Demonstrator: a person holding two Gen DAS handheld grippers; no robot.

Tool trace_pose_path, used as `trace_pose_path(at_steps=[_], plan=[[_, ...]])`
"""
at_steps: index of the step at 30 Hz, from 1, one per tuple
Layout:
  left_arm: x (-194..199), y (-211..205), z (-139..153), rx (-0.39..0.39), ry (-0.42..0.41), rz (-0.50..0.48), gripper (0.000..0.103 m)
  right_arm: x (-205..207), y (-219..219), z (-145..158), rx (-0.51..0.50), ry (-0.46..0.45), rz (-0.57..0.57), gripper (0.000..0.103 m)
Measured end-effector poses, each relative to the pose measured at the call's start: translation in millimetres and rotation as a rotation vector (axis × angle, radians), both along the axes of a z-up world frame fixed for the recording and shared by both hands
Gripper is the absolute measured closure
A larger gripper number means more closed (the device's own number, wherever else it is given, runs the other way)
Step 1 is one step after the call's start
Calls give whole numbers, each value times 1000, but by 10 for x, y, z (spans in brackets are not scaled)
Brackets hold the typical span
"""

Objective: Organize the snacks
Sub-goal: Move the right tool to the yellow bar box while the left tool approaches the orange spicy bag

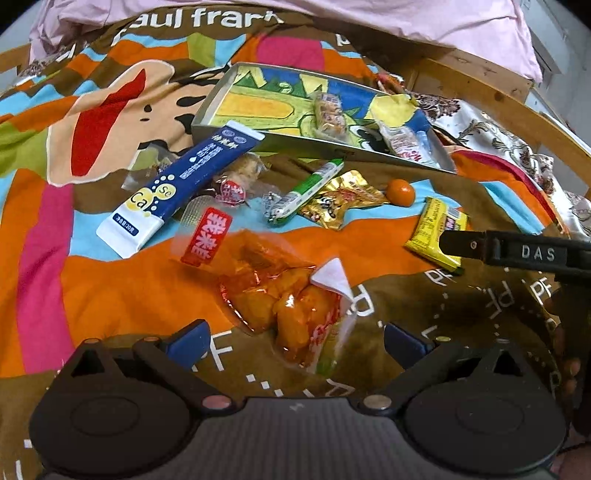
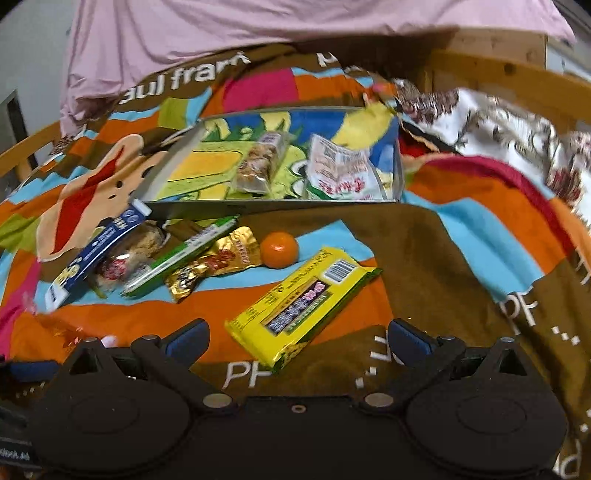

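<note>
Snacks lie scattered on a colourful blanket in front of a shallow metal tray (image 1: pixel 207 107) (image 2: pixel 162 173). A clear orange snack packet (image 1: pixel 284 306) lies between the blue fingertips of my open left gripper (image 1: pixel 295 341). A yellow bar (image 2: pixel 299 306) (image 1: pixel 436 236) lies between the tips of my open right gripper (image 2: pixel 299 338), whose black finger (image 1: pixel 517 253) enters the left wrist view from the right. Further back are a blue-white sachet (image 1: pixel 177 188) (image 2: pixel 96 254), a green stick (image 1: pixel 306 188) (image 2: pixel 184 254), a gold packet (image 1: pixel 343 197) (image 2: pixel 214 262) and a small orange (image 1: pixel 400 192) (image 2: pixel 279 249). Two wrapped snacks (image 2: pixel 258 166) lie in the tray.
A pink cloth (image 2: pixel 258 33) is heaped behind the tray. A patterned white fabric (image 2: pixel 498 122) drapes over the wooden frame (image 1: pixel 498 99) on the right. A red-labelled clear wrapper (image 1: pixel 207 236) and a small round wrapped snack (image 1: pixel 232 190) lie near the sachet.
</note>
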State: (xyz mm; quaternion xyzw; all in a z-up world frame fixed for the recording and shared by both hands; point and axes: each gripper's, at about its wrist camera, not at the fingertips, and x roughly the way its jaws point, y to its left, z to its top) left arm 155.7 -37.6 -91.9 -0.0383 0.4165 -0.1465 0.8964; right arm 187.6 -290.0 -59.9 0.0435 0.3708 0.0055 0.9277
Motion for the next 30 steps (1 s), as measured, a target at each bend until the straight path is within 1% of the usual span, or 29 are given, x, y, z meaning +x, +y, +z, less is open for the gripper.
trace_pose_path(at_steps=[5, 7, 9, 10, 12, 13, 16, 18, 22, 23, 26, 30], plan=[[71, 13, -24, -21, -9, 27, 1, 205, -69, -77, 56, 5, -38, 1], [96, 9, -21, -19, -26, 37, 5, 264, -58, -103, 70, -1, -31, 1], [120, -1, -18, 13, -47, 64, 14, 326, -29, -134, 62, -7, -18, 1], [133, -7, -23, 24, -52, 68, 15, 352, -9, -152, 50, -6, -14, 1], [134, 0, -31, 13, -57, 63, 18, 393, 33, -192, 25, 2, -9, 1], [126, 1, -37, 10, -60, 59, 19, 399, 51, -208, 13, 6, -9, 2], [102, -23, -39, 23, -78, 42, 24, 377, 95, -224, -33, 5, -7, 12], [90, -21, -37, 19, -83, 38, 26, 357, 99, -220, -41, 4, 1, 17], [76, 5, -35, -4, -89, 31, 27, 313, 111, -201, -46, 2, 20, 27], [66, 7, -33, -8, -91, 27, 27, 289, 119, -190, -53, 1, 31, 32], [40, -4, -34, -11, -99, 13, 27, 205, 159, -157, -86, -5, 69, 40], [26, -30, -37, -1, -109, 4, 27, 76, 222, -108, -125, -7, 120, 41]])
